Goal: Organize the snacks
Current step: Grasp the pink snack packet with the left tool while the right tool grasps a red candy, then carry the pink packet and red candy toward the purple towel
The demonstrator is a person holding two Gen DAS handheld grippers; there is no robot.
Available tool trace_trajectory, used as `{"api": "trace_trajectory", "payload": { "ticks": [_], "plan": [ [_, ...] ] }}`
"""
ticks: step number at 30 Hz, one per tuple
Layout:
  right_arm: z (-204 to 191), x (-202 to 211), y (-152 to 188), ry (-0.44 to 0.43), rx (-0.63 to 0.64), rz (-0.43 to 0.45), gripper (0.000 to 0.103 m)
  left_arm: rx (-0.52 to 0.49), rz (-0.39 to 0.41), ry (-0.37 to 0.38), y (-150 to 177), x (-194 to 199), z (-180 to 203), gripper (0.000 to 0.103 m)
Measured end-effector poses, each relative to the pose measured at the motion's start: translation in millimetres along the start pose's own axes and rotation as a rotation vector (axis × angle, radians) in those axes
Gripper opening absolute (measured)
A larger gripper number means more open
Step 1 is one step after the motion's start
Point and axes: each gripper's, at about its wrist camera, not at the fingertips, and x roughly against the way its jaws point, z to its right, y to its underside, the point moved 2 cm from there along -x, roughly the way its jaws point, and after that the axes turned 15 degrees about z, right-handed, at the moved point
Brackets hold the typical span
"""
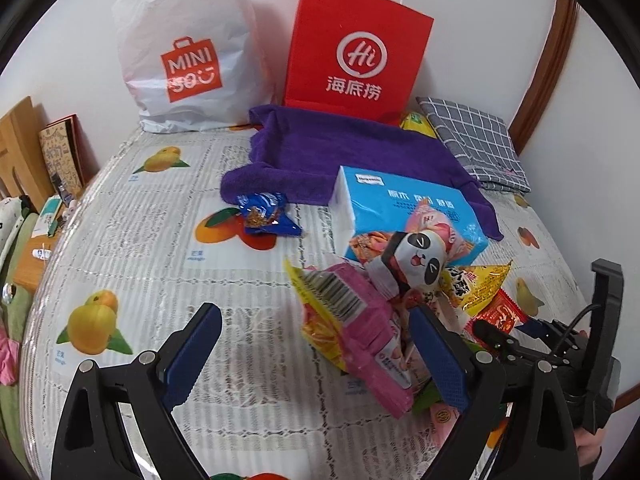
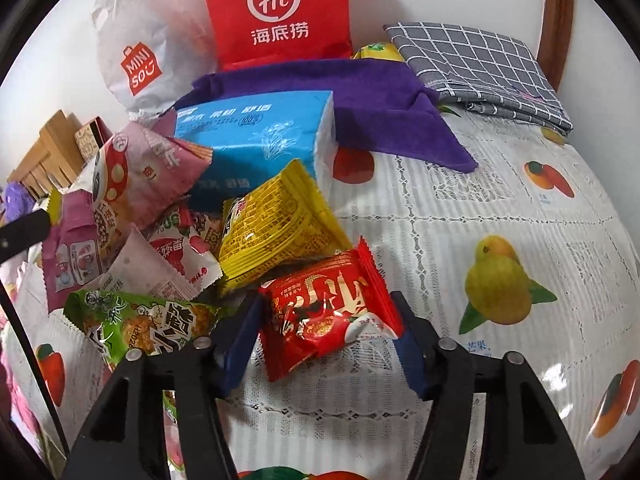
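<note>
A pile of snack packets lies on the fruit-print tablecloth (image 1: 160, 256). My left gripper (image 1: 316, 344) is open; a pink packet (image 1: 360, 332) with a yellow barcode edge lies between its fingers, against the right finger (image 1: 436, 356). A panda packet (image 1: 416, 260) and a yellow packet (image 1: 476, 284) lie behind it. A blue packet (image 1: 266, 216) lies apart. My right gripper (image 2: 324, 340) is open around a red packet (image 2: 324, 312), fingers either side. A yellow packet (image 2: 276, 224), a green packet (image 2: 144, 324) and pink packets (image 2: 144, 176) are heaped to its left.
A blue tissue pack (image 1: 400, 204) stands behind the pile on a purple towel (image 1: 344, 152). A red Haidilao paper bag (image 1: 356, 48) and a white Miniso bag (image 1: 188, 52) lean on the wall. A grey checked cloth (image 1: 476, 140) lies at back right.
</note>
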Motion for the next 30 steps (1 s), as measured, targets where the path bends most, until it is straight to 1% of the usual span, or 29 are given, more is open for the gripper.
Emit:
{"api": "trace_trajectory", "payload": {
  "ticks": [3, 7, 11, 16, 18, 22, 23, 26, 30],
  "plan": [
    [6, 5, 0, -0.001, -0.003, 0.012, 0.054, 0.014, -0.02, 0.001, 2, -9, 1, 0.094],
    [16, 12, 1, 0.015, -0.005, 0.025, 0.052, 0.03, -0.048, -0.001, 6, -20, 2, 0.094],
    [26, 15, 3, 0.016, -0.029, 0.024, 0.05, 0.034, -0.067, 0.004, 8, -29, 5, 0.087],
    [33, 19, 6, 0.006, -0.043, 0.034, 0.049, 0.059, -0.106, 0.022, 15, -43, 10, 0.07],
    [36, 21, 7, 0.004, -0.055, 0.039, 0.048, 0.064, -0.1, 0.04, 17, -41, 11, 0.06],
    [42, 24, 7, 0.004, -0.093, 0.044, 0.046, 0.032, -0.086, 0.023, 17, -37, 13, 0.056],
    [42, 25, 6, 0.008, -0.091, 0.047, 0.046, 0.03, -0.084, 0.022, 17, -36, 12, 0.053],
    [39, 31, 4, 0.016, -0.074, 0.06, 0.045, 0.047, -0.085, 0.026, 17, -30, 7, 0.051],
    [34, 42, -1, 0.009, -0.063, 0.082, 0.045, 0.054, -0.078, 0.017, 17, -19, -1, 0.05]
  ]
}}
